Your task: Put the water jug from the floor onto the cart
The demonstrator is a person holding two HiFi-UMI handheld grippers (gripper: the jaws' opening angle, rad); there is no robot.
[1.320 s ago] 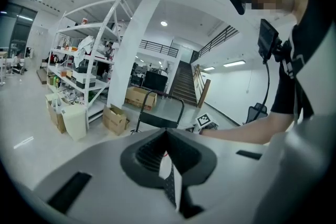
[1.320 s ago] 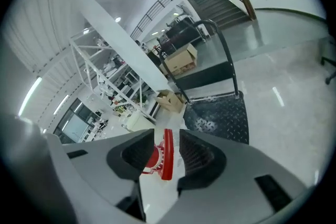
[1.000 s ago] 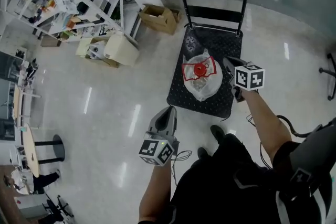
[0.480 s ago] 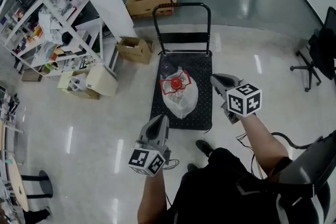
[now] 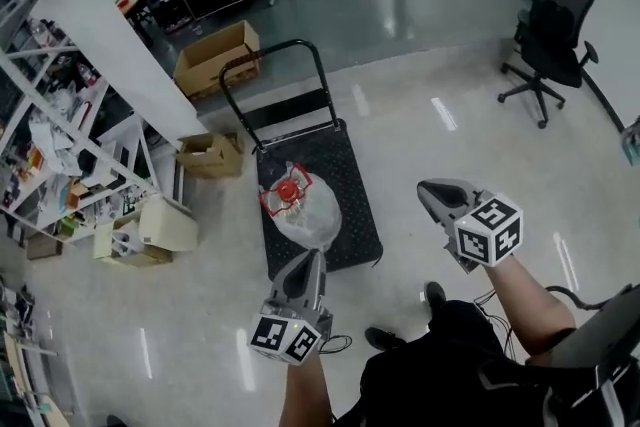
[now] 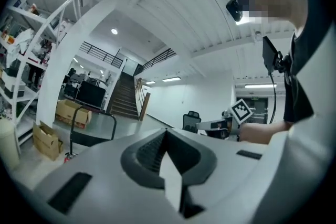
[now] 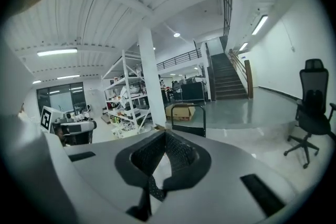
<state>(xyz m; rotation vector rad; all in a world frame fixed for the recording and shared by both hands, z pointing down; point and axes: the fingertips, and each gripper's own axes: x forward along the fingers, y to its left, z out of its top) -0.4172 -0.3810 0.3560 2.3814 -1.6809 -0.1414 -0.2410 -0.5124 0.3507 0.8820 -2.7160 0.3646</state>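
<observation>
**A:** Where's the water jug (image 5: 305, 215)?

**B:** On the cart (image 5: 352, 215), roughly mid-deck. It's nearer the long edge on the shelving (image 5: 60, 145) side and not on the floor (image 5: 450, 135). The red cap (image 5: 289, 187) is on top, toward the handle (image 5: 270, 65) end. It looks upright, but the clear plastic bag (image 5: 318, 223) around it smears the outline, so I'm not certain.

**A:** Tools?

**B:** Left tool (image 5: 306, 265) is clenched, jaws together, nothing between them. Right tool (image 5: 436, 195) is the same, shut tight and empty. Neither touches the jug or the cart.

**A:** Why held like that?

**B:** My read is there's nothing left to carry. The left tool hovers just off the cart's near end. The right one is well off the other long edge, over bare floor. Both point roughly forward, not down at the jug. That looks like someone finished with the lift, not lining up a grab.

**A:** Why mid-deck?

**B:** Probably sensible. The weight sits away from the edges, so it's less likely to tip off if the cart rolls. The bag looks slick, though, so it could slide.

**A:** Status?

**B:** I'd mark the placement complete.
</observation>
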